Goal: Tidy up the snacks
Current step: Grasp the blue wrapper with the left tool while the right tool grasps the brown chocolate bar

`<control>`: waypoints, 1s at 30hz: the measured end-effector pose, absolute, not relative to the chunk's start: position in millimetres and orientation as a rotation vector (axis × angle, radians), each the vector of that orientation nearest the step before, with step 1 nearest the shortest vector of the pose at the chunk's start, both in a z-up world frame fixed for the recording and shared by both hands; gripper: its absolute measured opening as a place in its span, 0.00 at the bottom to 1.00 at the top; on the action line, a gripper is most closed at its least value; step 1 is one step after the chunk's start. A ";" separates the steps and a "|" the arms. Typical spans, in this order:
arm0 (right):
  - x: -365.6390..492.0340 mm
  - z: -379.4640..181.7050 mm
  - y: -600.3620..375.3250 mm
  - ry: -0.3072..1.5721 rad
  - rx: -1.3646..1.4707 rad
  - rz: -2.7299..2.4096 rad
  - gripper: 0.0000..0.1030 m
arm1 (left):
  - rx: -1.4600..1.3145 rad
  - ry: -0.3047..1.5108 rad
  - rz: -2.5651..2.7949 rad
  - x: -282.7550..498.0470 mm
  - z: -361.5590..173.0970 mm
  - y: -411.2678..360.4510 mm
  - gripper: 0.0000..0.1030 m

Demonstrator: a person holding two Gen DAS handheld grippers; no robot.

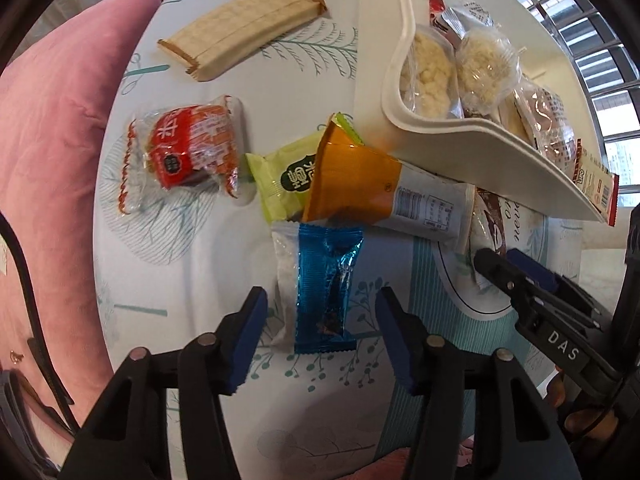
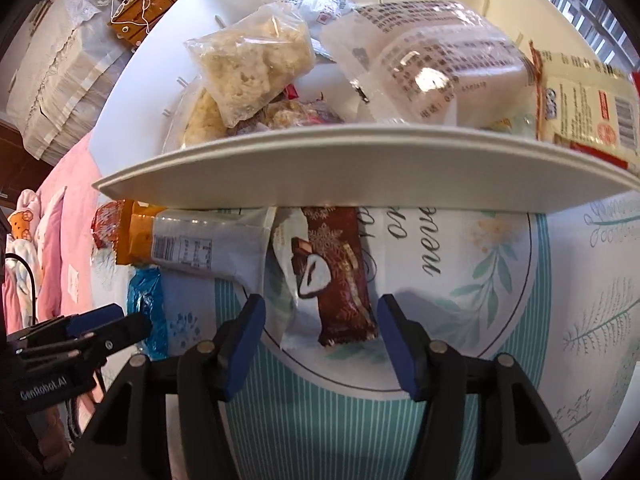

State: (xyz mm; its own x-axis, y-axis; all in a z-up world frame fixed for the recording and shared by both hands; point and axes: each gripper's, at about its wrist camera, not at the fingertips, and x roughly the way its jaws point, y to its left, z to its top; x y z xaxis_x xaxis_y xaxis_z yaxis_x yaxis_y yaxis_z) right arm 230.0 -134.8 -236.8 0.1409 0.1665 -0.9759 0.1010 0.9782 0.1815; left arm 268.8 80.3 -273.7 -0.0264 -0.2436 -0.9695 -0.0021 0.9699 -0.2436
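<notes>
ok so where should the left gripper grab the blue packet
Across its narrow width, near the middle. The blue packet lies flat on the table, its long axis running straight away from the left gripper, whose open fingers already flank its near end. Come straight down from above and close on the two long edges. Its far end sits right at the orange packet, so staying mid-length probably avoids snagging that.
</notes>
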 end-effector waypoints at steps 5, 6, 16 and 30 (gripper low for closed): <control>241.9 -239.0 -118.0 1.446 0.170 0.053 0.47 | -0.177 1.599 -0.205 269.4 -277.6 82.2 0.41; 243.2 -239.7 -114.9 1.451 0.161 0.058 0.44 | -0.176 1.601 -0.206 269.4 -278.0 81.8 0.38; 241.5 -241.4 -101.3 1.490 0.144 0.108 0.32 | -0.158 1.598 -0.215 267.5 -280.1 75.6 0.30; 201.1 -201.5 -116.9 1.419 0.132 0.305 0.31 | -0.137 1.493 -0.164 255.1 -213.1 57.1 0.30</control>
State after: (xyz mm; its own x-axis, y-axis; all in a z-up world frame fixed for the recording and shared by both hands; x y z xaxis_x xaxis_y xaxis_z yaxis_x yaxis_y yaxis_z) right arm 201.1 -116.9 -201.5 0.1203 0.2864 -0.9505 -0.1298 0.9538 0.2709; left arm 255.1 57.1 -213.1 0.0700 -0.1933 -0.9786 0.0241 0.9811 -0.1920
